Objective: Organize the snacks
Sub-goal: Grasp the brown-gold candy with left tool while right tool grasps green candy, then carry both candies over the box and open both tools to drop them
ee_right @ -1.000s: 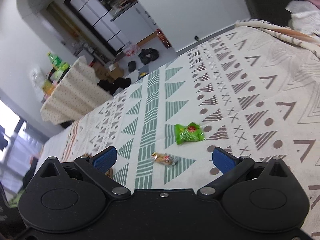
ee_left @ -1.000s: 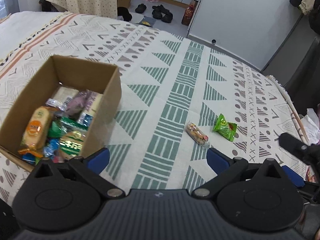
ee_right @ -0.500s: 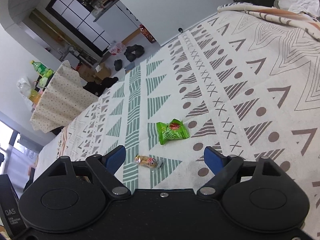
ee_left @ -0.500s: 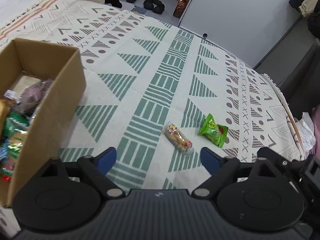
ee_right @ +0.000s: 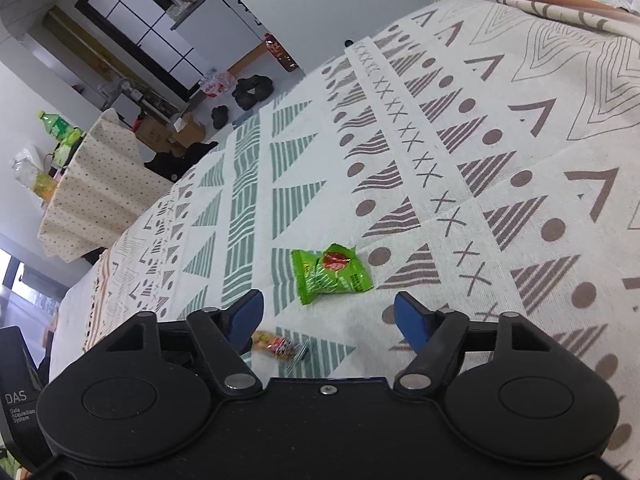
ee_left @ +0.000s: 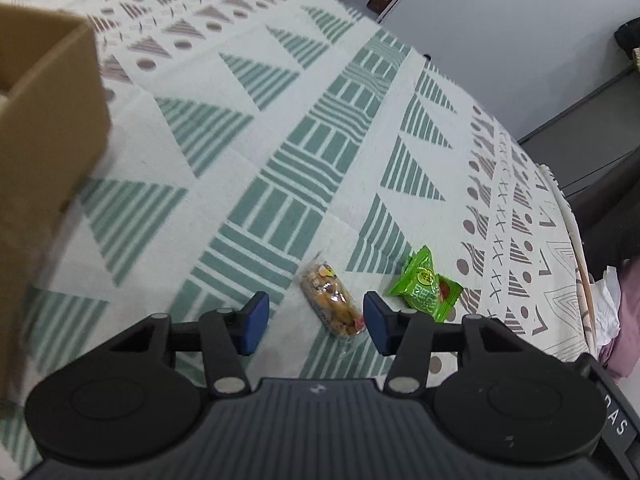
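The left claw is closing around the orange snack bar on the patterned cloth, its pads not yet touching the wrapper. The right claw is closing too, with the green packet just ahead of its tips. Each claw should likely sink lower and pinch across the narrow middle of its snack, then carry it to the cardboard box.

Both grippers have descended: left gripper closing around the clear-wrapped orange snack bar, right gripper closing over the green crinkled packet.
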The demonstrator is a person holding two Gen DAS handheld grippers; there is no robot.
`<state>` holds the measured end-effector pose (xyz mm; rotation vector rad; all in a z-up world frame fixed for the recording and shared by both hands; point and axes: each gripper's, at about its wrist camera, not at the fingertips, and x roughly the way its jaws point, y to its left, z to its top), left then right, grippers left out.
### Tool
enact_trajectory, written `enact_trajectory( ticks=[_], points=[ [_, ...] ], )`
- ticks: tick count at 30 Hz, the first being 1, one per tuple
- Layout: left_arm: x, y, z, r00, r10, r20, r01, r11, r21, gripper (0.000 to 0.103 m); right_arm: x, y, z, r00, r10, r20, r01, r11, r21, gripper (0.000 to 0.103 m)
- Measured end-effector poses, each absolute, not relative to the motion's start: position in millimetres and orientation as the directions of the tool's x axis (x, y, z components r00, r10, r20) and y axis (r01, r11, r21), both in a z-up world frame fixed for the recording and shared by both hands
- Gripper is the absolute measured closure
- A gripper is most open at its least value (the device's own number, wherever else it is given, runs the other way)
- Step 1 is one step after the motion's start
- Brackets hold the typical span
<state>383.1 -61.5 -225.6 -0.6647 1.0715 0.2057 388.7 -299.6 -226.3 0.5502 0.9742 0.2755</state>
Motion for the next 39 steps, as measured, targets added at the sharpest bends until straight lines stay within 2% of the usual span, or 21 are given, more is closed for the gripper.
enact_trajectory(
  ticks=[5,6,7,10,24,25,26,27,29,39],
  points=[
    [394.5,-70.3,-231.3,0.471,-0.121,-0.874,-0.482,0.794,-0.370,0.052,398.3,-293.4,-233.5,0.540,0.431,-0.723,0.020,0.852,0.523,0.034],
    [397.0,-73.0,-231.4,0.466,-0.108,-0.878,-0.481,0.802,-0.354,0.054,400.0,-292.1,-234.5,0.541,0.429,-0.723,0.017,0.854,0.520,0.034],
    [399.1,-75.0,-231.6,0.457,-0.089,-0.885,-0.482,0.812,-0.330,0.064,401.9,-291.2,-235.7,0.543,0.429,-0.722,0.017,0.854,0.520,0.034],
    [401.3,-72.9,-233.0,0.451,-0.078,-0.889,-0.483,0.816,-0.317,0.077,407.3,-286.7,-240.1,0.540,0.425,-0.727,0.018,0.857,0.515,0.034],
    [397.3,-39.0,-219.4,0.451,-0.079,-0.889,-0.457,0.835,-0.306,0.079,423.2,-253.2,-255.7,0.543,0.368,-0.755,-0.025,0.905,0.424,0.033],
    [395.8,-37.4,-217.1,0.455,-0.077,-0.887,-0.453,0.838,-0.305,0.079,422.3,-251.2,-255.9,0.544,0.358,-0.759,-0.030,0.912,0.409,0.034],
    [394.3,-36.2,-214.7,0.459,-0.075,-0.885,-0.449,0.841,-0.303,0.079,421.0,-249.4,-255.2,0.546,0.345,-0.764,-0.038,0.920,0.389,0.041],
    [392.8,-35.2,-212.4,0.463,-0.073,-0.884,-0.445,0.843,-0.303,0.079,420.1,-247.7,-254.4,0.543,0.336,-0.770,-0.049,0.928,0.371,0.057],
    [388.7,-33.1,-208.0,0.468,-0.073,-0.881,-0.443,0.843,-0.306,0.079,418.9,-249.5,-253.6,0.532,0.366,-0.764,-0.058,0.915,0.399,0.063],
    [359.2,-15.4,-171.2,0.527,-0.039,-0.849,-0.447,0.836,-0.316,0.079,401.3,-241.1,-224.0,0.530,0.452,-0.717,-0.136,0.880,0.455,0.068]
  ],
)
